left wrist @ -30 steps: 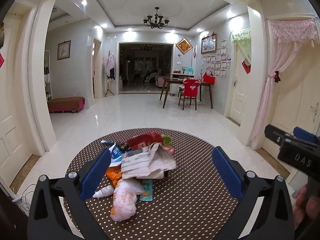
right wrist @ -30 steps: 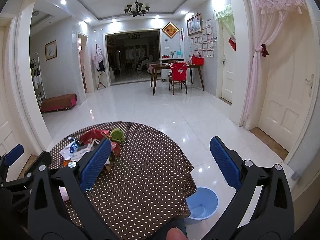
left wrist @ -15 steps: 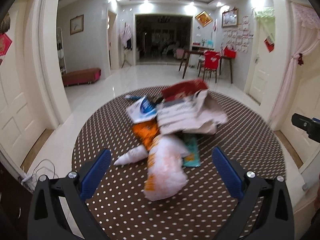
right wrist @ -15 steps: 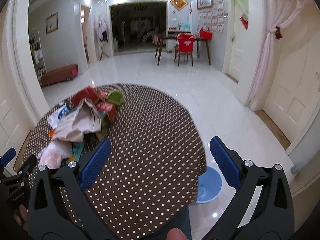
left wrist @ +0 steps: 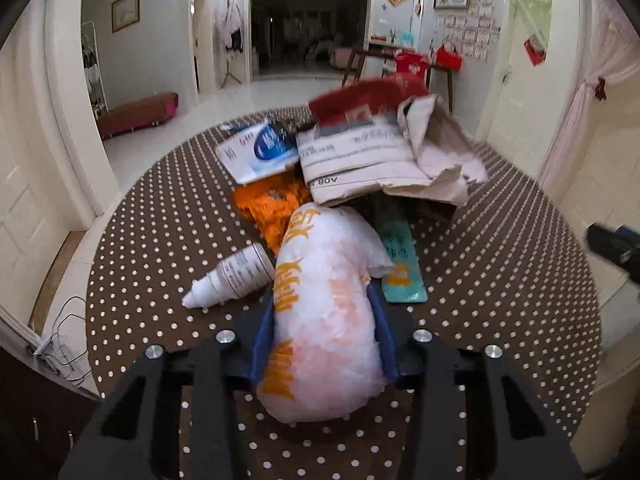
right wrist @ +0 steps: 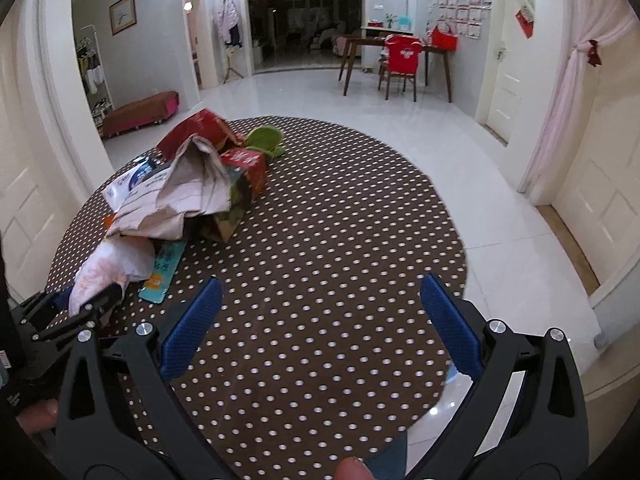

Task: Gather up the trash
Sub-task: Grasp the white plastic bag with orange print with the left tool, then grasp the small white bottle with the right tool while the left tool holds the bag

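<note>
A round tabletop [right wrist: 340,240] with a brown cloth full of white dots holds a heap of trash. The heap sits on the left half of the tabletop, as the right camera sees it.

The left gripper [left wrist: 322,320] has its blue jaws squeezed on a white plastic bag [left wrist: 324,320] with orange writing. The bag is puffy and bulges out past the jaws on both ends. It lies at the near end of the heap, close to the near edge of the tabletop.

Just beside the bag, on its left, a small white bottle [left wrist: 230,276] lies on its side. On the other side of the bag is a flat teal packet [left wrist: 400,260], partly tucked under it. Behind the bag is an orange wrapper [left wrist: 272,208]. A torn cardboard box [left wrist: 372,160] lies on top of the heap's middle, and a white and blue packet [left wrist: 260,148] pokes out at its left. A red bag [left wrist: 360,100] sits at the back. The right camera also shows a green thing [right wrist: 264,140] at the far end of the heap, touching the red stuff.

The right gripper [right wrist: 318,320] hangs over the bare near part of the tabletop, to the right of the heap. Its blue jaws are spread wide apart with nothing between them.

Past the tabletop is a shiny white floor [right wrist: 320,92], and far back stands a wooden table [right wrist: 396,46] with a chair [right wrist: 400,64] that wears a red shirt.
</note>
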Motion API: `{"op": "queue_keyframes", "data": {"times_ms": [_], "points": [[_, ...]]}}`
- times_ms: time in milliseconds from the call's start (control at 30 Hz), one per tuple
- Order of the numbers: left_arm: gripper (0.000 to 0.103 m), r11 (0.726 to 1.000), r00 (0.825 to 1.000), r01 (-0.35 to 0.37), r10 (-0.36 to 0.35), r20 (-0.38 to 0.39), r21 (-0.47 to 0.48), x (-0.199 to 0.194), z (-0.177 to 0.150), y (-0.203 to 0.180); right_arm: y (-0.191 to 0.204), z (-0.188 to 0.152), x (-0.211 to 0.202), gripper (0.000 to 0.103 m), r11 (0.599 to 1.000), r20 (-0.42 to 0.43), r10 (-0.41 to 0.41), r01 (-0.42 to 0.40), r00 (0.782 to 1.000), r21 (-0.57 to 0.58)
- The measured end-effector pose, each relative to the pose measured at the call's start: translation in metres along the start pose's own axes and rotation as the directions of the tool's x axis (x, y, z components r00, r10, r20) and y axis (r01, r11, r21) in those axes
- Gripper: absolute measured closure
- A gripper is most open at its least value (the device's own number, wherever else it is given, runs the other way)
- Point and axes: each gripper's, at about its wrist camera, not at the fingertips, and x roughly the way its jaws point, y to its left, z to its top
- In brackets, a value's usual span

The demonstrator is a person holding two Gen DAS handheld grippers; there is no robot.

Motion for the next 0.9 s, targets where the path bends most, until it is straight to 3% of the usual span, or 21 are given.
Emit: {"op": "queue_keyframes", "data": {"times_ms": [267, 467, 667, 800, 900], "points": [[0.061, 0.999, 0.999, 0.006, -0.004, 0.04, -0.04, -0.034, -0.019, 0.022, 0.041, -0.002, 0.016, 0.006, 0.985, -0.049, 0.165, -0.167, 0.985, -0.043], [0.061, 0.99, 0.992, -0.069, 0.082, 0.097, -0.125, -0.06, -0.024, 0.062, 0.098, -0.006, 0.039, 0.006, 0.937, -0.13, 0.324, -0.337, 0.937, -0.095], [0.061, 0.969, 0.984, -0.112, 0.139, 0.109, -0.221, -0.068, -0.02, 0.1, 0.161, -0.002, 0.052, 0.006, 0.875, -0.154, 0.421, -0.445, 0.894, -0.191], [0.061, 0.96, 0.981, -0.126, 0.159, 0.115, -0.249, -0.075, -0.024, 0.115, 0.191, 0.001, 0.068, 0.023, 0.836, -0.19, 0.461, -0.496, 0.867, -0.236], [0.061, 0.955, 0.979, -0.133, 0.169, 0.116, -0.266, -0.076, -0.026, 0.123, 0.206, 0.0, 0.081, 0.041, 0.827, -0.235, 0.443, -0.496, 0.865, -0.264]]}}
